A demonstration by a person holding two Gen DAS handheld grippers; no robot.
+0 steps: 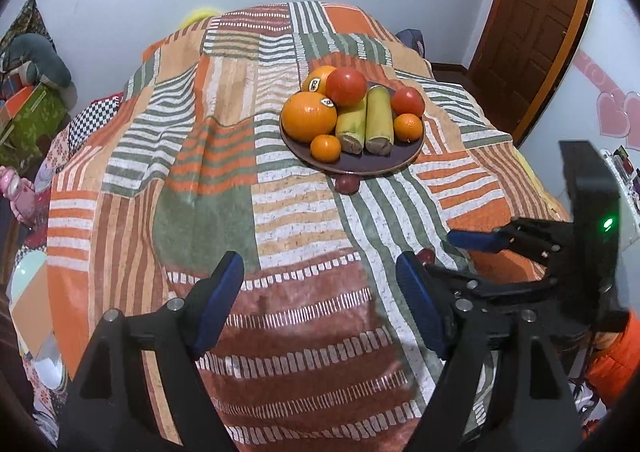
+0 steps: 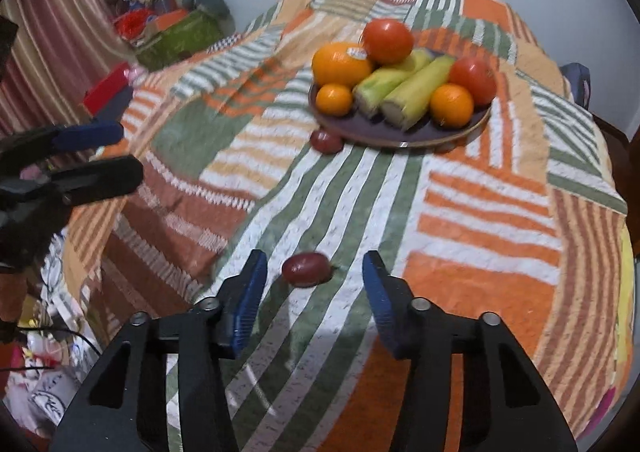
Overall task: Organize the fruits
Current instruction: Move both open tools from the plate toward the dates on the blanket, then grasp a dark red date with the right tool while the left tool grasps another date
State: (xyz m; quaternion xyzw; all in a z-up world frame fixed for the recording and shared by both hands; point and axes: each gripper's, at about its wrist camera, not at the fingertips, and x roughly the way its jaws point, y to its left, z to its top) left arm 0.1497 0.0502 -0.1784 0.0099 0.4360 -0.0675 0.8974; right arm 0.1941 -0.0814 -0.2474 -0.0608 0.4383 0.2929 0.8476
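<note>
Most of the fruit is already in: I see the plate [image 2: 404, 138] at twelve o'clock on the quilted surface [image 2: 480, 212] piled with oranges [image 2: 340, 62], tomatoes [image 2: 388, 40] and two green pieces [image 2: 416, 96]. Two small dark plums remain off it, by my reading. One plum [image 2: 307, 269] lies between the pads of my right claw [image 2: 314, 302], whose jaws stand apart and, as far as I can tell, not touching it. The other plum [image 2: 326, 141] sits just beside the plate's rim at seven o'clock. My left claw [image 1: 318, 306] hangs empty, jaws wide, over bare quilt.
</note>
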